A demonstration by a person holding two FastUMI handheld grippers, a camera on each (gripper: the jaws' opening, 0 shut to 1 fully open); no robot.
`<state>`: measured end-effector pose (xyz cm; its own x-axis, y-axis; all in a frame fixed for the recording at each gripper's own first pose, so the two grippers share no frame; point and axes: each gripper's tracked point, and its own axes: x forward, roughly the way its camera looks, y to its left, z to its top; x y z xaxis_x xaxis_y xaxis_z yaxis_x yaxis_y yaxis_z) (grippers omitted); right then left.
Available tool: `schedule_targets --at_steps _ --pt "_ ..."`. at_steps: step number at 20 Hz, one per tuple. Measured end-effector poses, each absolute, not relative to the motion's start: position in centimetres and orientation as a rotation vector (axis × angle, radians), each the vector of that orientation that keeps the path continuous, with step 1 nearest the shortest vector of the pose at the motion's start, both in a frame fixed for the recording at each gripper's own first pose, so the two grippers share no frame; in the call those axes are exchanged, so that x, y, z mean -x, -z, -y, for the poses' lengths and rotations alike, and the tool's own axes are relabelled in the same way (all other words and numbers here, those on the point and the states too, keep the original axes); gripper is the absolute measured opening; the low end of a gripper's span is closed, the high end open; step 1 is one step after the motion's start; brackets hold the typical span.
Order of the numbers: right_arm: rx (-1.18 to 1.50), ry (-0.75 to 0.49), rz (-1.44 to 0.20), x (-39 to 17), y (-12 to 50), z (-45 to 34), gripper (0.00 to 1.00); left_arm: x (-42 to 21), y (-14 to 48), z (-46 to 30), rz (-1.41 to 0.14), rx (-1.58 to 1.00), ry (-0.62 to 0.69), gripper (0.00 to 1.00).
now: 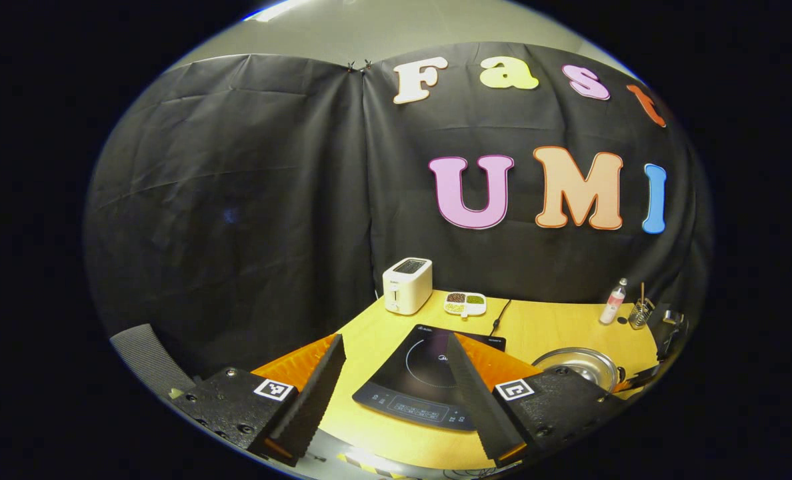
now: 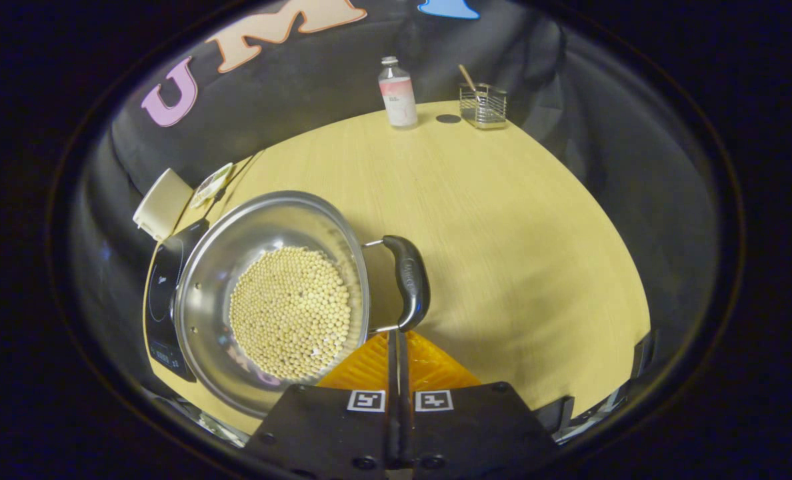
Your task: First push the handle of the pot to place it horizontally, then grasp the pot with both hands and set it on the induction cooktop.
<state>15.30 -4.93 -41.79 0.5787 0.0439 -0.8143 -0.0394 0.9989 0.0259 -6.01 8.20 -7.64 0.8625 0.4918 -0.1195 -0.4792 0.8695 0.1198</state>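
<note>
pot: steel pot (image 2: 273,300), left-centre of the right gripper view, on the table (image 2: 489,220); also lower right of the left gripper view (image 1: 579,363).
contents: bottom covered with small pale round beans (image 2: 291,310).
handle: dark side handle (image 2: 409,280) on two wire legs, right of the rim; long axis runs up-down in the frame. Whether it is already horizontal I can't tell.
right gripper: right gripper (image 2: 398,337) at bottom centre, fingers clenched together with nothing between them; tips just below the handle's lower end, touching or near it, can't tell which.
key relation: handle lies straight ahead of the closed tips, its length roughly in line with the fingers. My read: the nudge goes to that lower end, and right is clearly the nearer hand.
left gripper: left gripper (image 1: 396,380) spread wide and empty, bottom of its view, hovering over the table edge.
cooktop: black cooktop (image 1: 429,387) sits between the left fingers in frame; in the right gripper view it is at the pot's left (image 2: 163,300), just beside or partly under it.
step: handle push, I'd say; two-handed lift not yet begun.
</note>
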Motion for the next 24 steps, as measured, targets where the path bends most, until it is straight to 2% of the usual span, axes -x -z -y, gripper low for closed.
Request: schedule_targets --at_steps 1,3,4,7,9,10,13,16,17,18,19,20,24 --pt "0.025 -0.028 -0.942 -15.9 41.8 5.8 0.03 5.8 7.9 -8.0 -0.152 -0.085 -0.506 0.94" --pt "0.017 -0.017 -0.951 -15.7 41.5 7.0 0.00 5.2 8.3 -7.6 -0.158 -0.080 -0.491 0.94" --pt "0.001 -0.015 -0.953 -16.1 41.5 7.4 0.03 4.8 8.4 -7.3 -0.160 -0.078 -0.481 0.94" --pt "-0.047 -0.002 -0.952 -16.6 41.0 9.0 0.02 3.1 9.5 -6.6 -0.178 -0.063 -0.441 0.94" --pt "-0.106 -0.003 -0.951 -16.9 40.5 9.4 0.03 1.6 10.7 -5.6 -0.195 -0.043 -0.393 0.92" --pt "-0.125 -0.002 -0.954 -16.9 40.3 9.6 0.00 0.7 11.4 -5.1 -0.208 -0.035 -0.366 0.95" --pt "-0.142 0.009 -0.944 -17.2 39.5 10.3 0.00 -1.8 14.1 -4.2 -0.267 -0.026 -0.294 0.95" --pt "-0.180 0.008 -0.943 -17.3 38.6 10.2 0.14 -4.2 17.1 -3.1 -0.339 -0.008 -0.211 0.95" --pt "-0.194 0.033 -0.954 -17.3 38.7 10.4 0.22 -5.0 18.2 -2.8 -0.366 0.000 -0.182 0.95" --pt "-0.222 0.039 -0.947 -17.5 38.0 10.2 0.40 -5.7 19.2 -2.6 -0.392 0.005 -0.154 0.95" --pt "-0.252 0.046 -0.938 -17.8 37.5 10.1 0.34 -6.4 20.1 -2.4 -0.422 0.011 -0.128 0.95" --pt "-0.286 0.043 -0.936 -17.8 37.0 9.5 0.49 -7.0 21.3 -2.2 -0.461 0.020 -0.102 0.95" --pt "-0.276 0.047 -0.927 -17.9 36.1 8.0 0.93 -8.6 25.0 -1.0 -0.603 0.082 0.032 0.96"
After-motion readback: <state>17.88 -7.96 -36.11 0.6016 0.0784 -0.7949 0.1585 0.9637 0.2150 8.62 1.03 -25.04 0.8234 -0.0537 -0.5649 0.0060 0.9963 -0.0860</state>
